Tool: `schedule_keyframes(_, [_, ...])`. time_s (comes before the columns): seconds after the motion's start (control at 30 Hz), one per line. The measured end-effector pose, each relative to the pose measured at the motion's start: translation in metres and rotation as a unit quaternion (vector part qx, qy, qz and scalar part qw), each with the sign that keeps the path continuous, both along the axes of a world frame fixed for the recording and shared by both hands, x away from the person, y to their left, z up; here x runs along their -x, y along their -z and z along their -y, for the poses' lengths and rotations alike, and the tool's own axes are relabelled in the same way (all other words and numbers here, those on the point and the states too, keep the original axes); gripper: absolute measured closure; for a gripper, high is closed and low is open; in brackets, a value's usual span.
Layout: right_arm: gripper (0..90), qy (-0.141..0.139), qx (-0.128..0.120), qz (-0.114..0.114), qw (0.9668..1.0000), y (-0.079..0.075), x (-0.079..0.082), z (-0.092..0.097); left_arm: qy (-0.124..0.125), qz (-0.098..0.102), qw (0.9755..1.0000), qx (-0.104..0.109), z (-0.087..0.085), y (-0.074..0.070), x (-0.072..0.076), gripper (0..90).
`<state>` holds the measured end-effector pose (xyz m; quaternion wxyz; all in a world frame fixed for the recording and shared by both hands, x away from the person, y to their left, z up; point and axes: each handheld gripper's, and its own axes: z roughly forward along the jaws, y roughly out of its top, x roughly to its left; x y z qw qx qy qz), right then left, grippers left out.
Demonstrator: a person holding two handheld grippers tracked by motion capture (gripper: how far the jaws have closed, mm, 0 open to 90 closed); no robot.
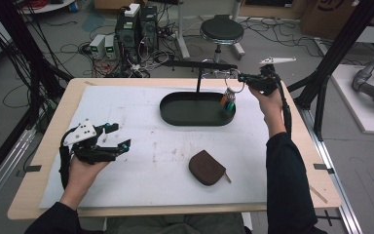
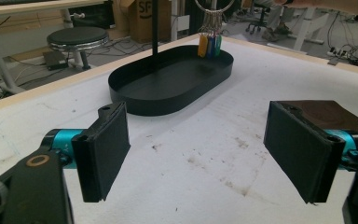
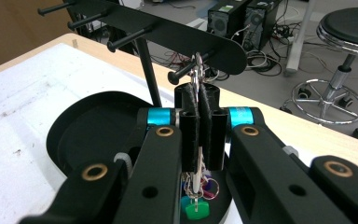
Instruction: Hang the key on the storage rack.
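1. High view: right gripper (image 1: 243,78) clamped on the key ring (image 1: 232,91) beside the black rack's crossbar (image 1: 199,64), coloured key tags (image 1: 229,103) hanging over the oval tray (image 1: 175,117). Left gripper (image 1: 118,135) rests wide open and empty, well apart; brown pouch (image 1: 207,167) lies on the white mat (image 1: 126,112).
2. Left gripper view: jaws spread, nothing between them; tray and dangling tags ahead.
3. Right gripper view: pads pinch the ring (image 3: 197,74) just beside a peg tip (image 3: 177,74). Judged best practice: align the ring's opening with the peg, slide it fully on, release only once it hangs freely.
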<state>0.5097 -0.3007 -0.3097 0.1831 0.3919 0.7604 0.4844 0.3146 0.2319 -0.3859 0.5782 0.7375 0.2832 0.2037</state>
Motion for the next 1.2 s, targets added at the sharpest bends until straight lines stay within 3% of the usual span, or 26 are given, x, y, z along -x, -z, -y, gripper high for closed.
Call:
schedule_keyframes(0.53, [85.4, 0.013, 0.023, 0.001, 0.9996, 0.0019, 0.0002, -0.0049, 0.0, 0.0, 1.0, -0.001, -0.0014, 0.0005, 0.0008, 22.2])
schedule_keyframes(0.93, [79.6, 0.045, 0.046, 0.001, 0.9979, 0.0028, -0.0006, -0.0051, 0.0, -0.001, 1.0, -0.001, -0.0007, 0.0003, 0.001, 22.2])
schedule_keyframes(1.2, [75.6, 0.058, 0.042, 0.004, 0.9974, -0.0011, 0.0028, 0.0013, 0.001, -0.001, 1.0, -0.002, -0.0007, -0.0001, 0.0007, 22.2])
